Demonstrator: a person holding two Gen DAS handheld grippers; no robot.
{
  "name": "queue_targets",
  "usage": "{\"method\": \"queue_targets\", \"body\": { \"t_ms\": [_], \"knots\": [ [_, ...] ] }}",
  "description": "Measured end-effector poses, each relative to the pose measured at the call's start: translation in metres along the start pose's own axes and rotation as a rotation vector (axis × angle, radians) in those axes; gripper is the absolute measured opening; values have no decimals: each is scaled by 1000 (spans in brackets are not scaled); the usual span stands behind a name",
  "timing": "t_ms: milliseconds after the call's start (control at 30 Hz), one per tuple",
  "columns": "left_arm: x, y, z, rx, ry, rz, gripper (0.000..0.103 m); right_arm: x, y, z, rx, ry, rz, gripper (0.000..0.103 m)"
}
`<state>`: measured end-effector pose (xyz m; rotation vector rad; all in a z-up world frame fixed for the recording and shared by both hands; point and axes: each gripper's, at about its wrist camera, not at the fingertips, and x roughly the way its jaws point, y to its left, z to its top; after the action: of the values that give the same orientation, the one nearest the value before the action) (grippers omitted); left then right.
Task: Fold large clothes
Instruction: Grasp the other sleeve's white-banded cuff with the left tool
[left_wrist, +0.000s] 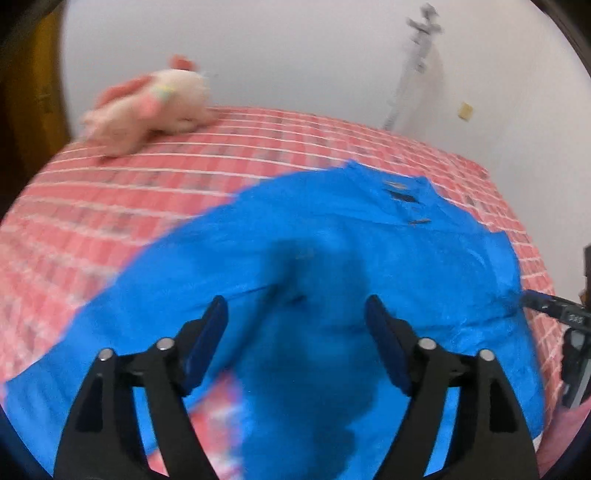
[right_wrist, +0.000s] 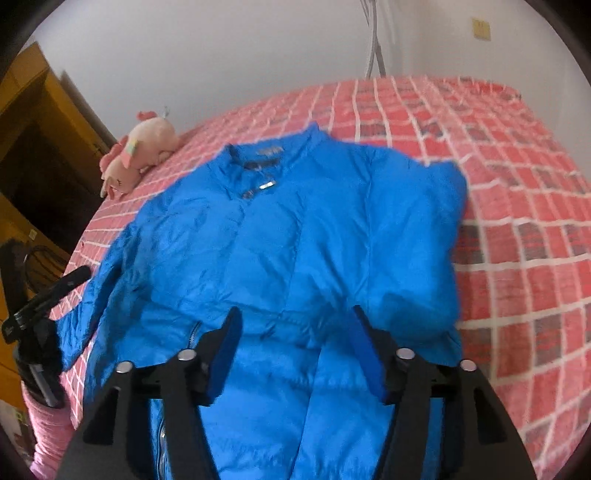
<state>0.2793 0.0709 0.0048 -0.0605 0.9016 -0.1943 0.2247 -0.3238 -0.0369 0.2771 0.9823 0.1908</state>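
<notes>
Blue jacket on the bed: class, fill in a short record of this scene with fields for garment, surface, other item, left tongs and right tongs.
garment: blue jacket, spread front up, collar at the far end
surface: bed with red checked cover
other item: pink plush toy, beside the jacket near the collar end
left tongs: open above the jacket, nothing between them
right tongs: open above the jacket, nothing gripped

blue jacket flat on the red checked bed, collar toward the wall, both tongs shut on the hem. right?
Not quite. Both tongs are open: the left tongs and right tongs stand above the jacket gripping nothing, as each wrist view shows. The rest holds: jacket on the bed, collar toward the wall.
</notes>
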Motion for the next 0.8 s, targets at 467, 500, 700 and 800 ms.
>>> {"method": "queue_targets", "body": {
  "t_ms": [467,500,700,800],
  "knots": [
    [-139,262,-139,-490,25,466,90,-8,35,-31,-92,20,5,71],
    [-138,269,-144,-505,28,451,90,-7,35,-32,-90,23,5,71],
    [-113,288,-164,-589,71,294,90,-3,33,-36,-69,36,6,71],
    [-99,287,-166,-594,80,276,90,-2,31,-37,-61,40,9,71]
  ]
}}
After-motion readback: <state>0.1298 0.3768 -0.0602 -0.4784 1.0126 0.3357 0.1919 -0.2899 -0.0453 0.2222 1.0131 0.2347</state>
